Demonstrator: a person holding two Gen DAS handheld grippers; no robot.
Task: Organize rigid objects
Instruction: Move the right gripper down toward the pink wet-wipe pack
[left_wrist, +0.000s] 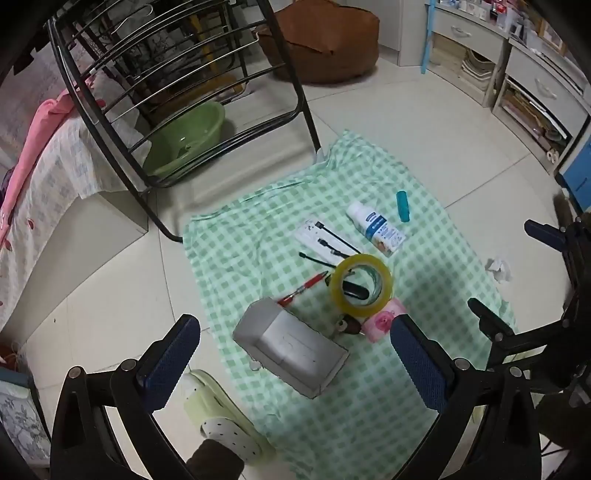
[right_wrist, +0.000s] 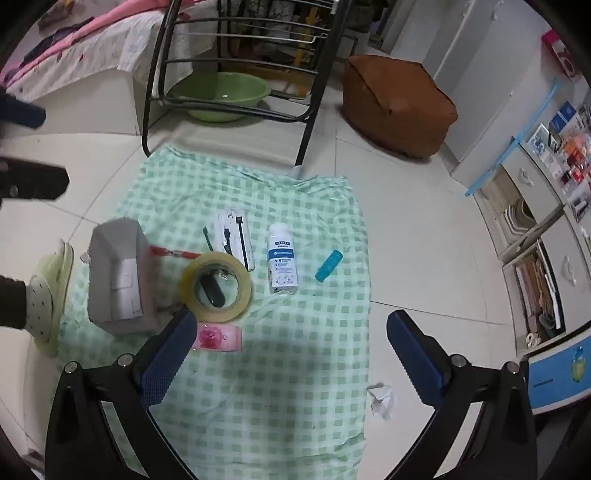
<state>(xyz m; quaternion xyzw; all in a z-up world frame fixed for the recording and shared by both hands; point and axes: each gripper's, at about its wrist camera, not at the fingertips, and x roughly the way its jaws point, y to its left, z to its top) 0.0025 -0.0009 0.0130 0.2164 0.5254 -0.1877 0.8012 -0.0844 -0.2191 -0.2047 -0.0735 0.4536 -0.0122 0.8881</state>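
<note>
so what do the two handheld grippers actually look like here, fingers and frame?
Both match. Left gripper: black plastic frame with silver pivot bolts, two long fingers faced with blue knurled pads. Right gripper: same black linkage and bolts, same blue textured pads, serrated along the inner edge. No cables or markings show. The person's hands are out of view; a dark trouser leg, dotted sock and pale green slipper show.

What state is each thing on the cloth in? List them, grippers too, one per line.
Left gripper: open, empty.
Right gripper: open, empty.
Grey box: open, nothing loose inside.
Tape roll: lying flat, ringed round a black object.
White bottle: lying down.
Teal tube: lying down.
Red pen: lying, tip against the box.
Pink packet: lying flat, beside the tape.
</note>
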